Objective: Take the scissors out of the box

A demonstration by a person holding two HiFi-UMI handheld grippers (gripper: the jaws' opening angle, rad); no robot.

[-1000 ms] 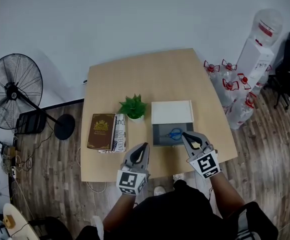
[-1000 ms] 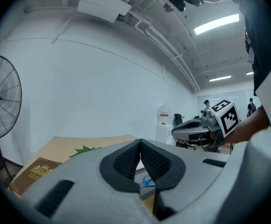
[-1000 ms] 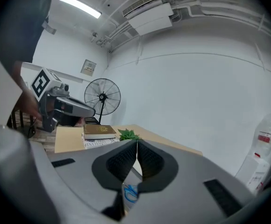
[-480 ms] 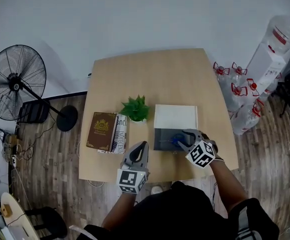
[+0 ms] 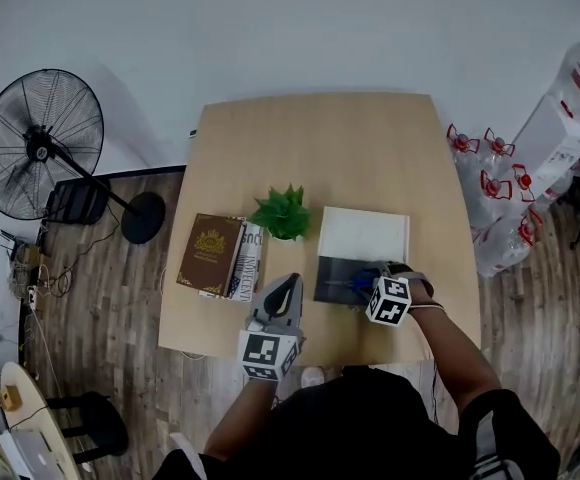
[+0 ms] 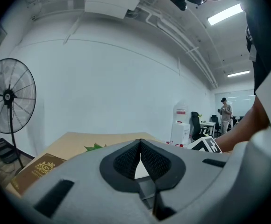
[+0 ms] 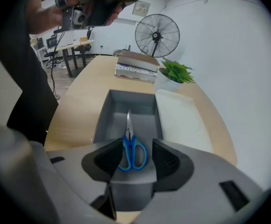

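Blue-handled scissors (image 7: 132, 153) lie flat in the open grey box (image 7: 126, 107), blades pointing away from me. My right gripper (image 7: 133, 158) points steeply down into the box; its jaws have just been opening and stand wide, the handles between the pads with no grip on them. The head view shows that gripper (image 5: 368, 284) over the near end of the box (image 5: 332, 271), a bit of blue scissors (image 5: 358, 282) beside it. The white lid (image 5: 363, 236) lies just behind the box. My left gripper (image 5: 285, 288) hovers left of the box, shut and empty, its pads (image 6: 150, 158) together.
A small potted plant (image 5: 284, 212) stands left of the lid. A brown book (image 5: 210, 255) and a magazine (image 5: 248, 263) lie at the wooden table's (image 5: 320, 148) left side. A floor fan (image 5: 40, 143) is off to the left, water bottles (image 5: 490, 183) to the right.
My right gripper has dropped down into the box, tipped steeply downward and opened its jaws around the scissors' handles. The left gripper has drifted a little.
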